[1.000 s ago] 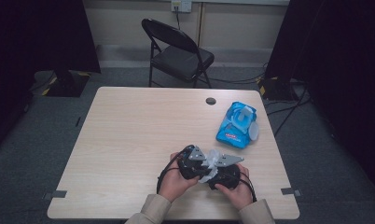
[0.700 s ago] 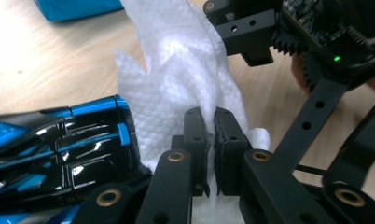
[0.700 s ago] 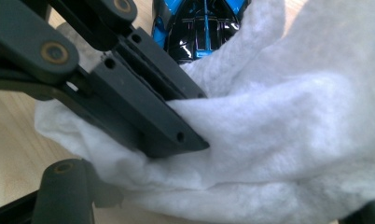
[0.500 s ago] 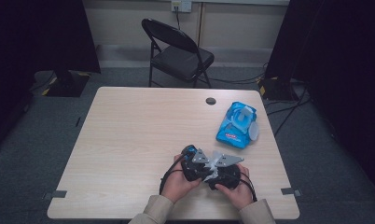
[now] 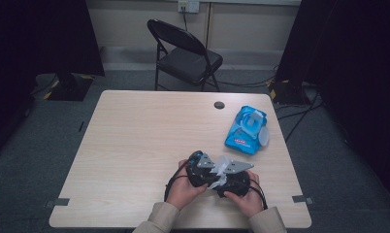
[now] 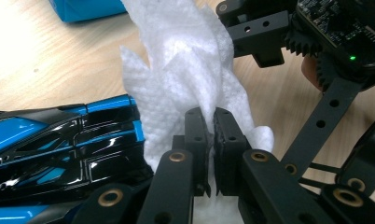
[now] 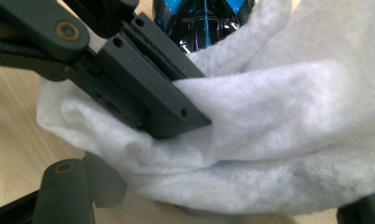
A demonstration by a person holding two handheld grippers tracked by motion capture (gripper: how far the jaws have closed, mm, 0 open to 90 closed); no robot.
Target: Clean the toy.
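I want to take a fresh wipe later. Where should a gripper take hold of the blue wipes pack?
Probably by a long side edge of the blue wipes pack, coming from above: it lies flat on the table, soft and low, its lid flap open on top.

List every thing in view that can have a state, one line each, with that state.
Left claw: shut on the wipe.
Wipe: crumpled, pinched, lying against the toy car.
Toy car: black and blue, beside the wipe; whether it is gripped cannot be told.
Right claw: in hand, close beside the left claw; open or shut cannot be told.
Wipes pack: lid flipped open.
Chair: unfolded, empty.
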